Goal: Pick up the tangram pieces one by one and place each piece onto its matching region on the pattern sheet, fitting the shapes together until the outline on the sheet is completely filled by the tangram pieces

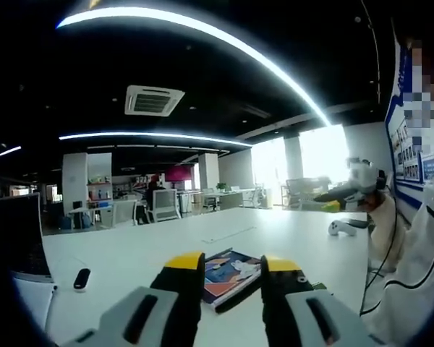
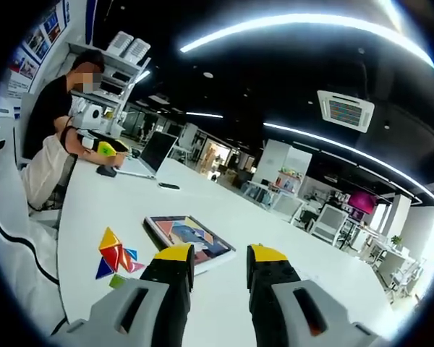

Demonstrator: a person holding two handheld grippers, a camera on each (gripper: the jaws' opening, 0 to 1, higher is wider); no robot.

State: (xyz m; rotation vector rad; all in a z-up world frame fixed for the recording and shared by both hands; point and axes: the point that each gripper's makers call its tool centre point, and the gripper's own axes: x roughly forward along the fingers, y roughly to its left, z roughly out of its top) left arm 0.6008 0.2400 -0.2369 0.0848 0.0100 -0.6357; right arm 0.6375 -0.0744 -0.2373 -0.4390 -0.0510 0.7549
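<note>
Colourful tangram pieces (image 2: 116,254) lie left of released right claw (image 2: 220,254).

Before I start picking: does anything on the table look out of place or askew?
Nothing stands out. The tangram pieces lie in a loose cluster on the white table, apart from the pattern sheet, which lies flat. Both the left gripper and right gripper are open and empty.

On my white worktop (image 2: 224,296) I see an open laptop (image 2: 150,155), a small black remote (image 1: 82,278), and a person (image 2: 54,108) seated at its end.
</note>
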